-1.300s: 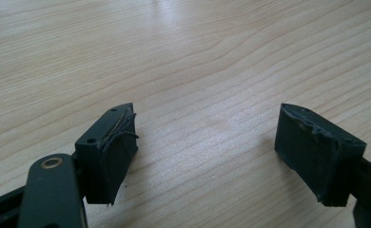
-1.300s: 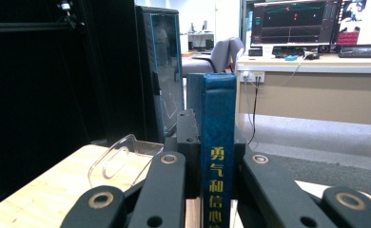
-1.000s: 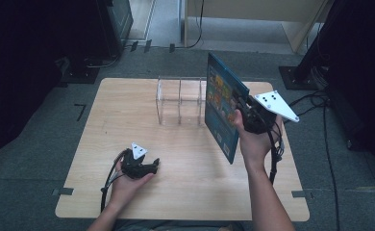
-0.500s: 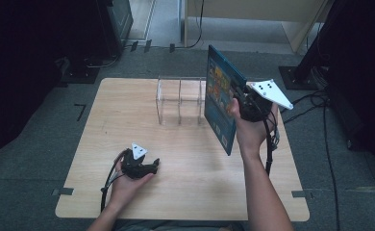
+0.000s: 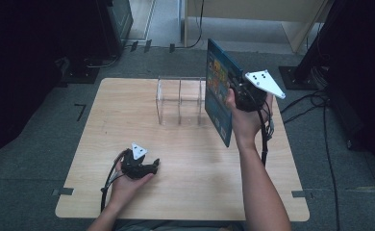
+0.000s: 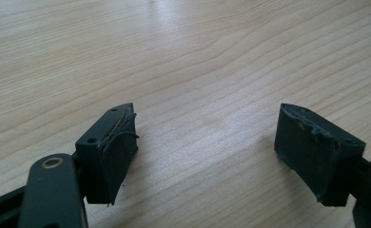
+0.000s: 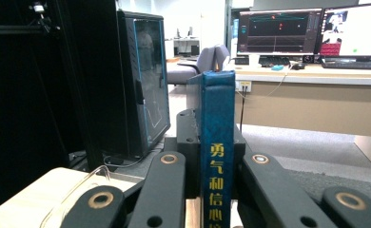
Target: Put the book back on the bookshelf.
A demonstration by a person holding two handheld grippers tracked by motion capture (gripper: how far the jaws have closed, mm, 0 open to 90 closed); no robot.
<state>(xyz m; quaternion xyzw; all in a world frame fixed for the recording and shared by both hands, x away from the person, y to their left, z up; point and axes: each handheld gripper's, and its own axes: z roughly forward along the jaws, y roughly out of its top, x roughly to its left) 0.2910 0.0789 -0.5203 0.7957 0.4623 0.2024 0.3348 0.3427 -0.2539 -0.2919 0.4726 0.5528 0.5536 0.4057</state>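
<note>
Now, step in hand: carrying the blue book (image 5: 218, 98) toward the clear rack (image 5: 181, 100), to stand it in one compartment, I judge.
Right gripper (image 5: 237, 91): jaws shut on the book, which hangs upright in the air, just right of the rack and above the table (image 5: 128, 120); in the right gripper view the spine (image 7: 218, 156) stands straight between the jaws.
Left gripper (image 5: 149, 166): jaws wide apart, holding nothing, resting low on the wood near the front edge.
Advice: keep the book vertical, bring it over a free slot, line the lower edge with the dividers, then lower slowly.
Risk: a tilted book may hit the thin walls and push the rack.
Release: only when the bottom edge rests inside.
</note>
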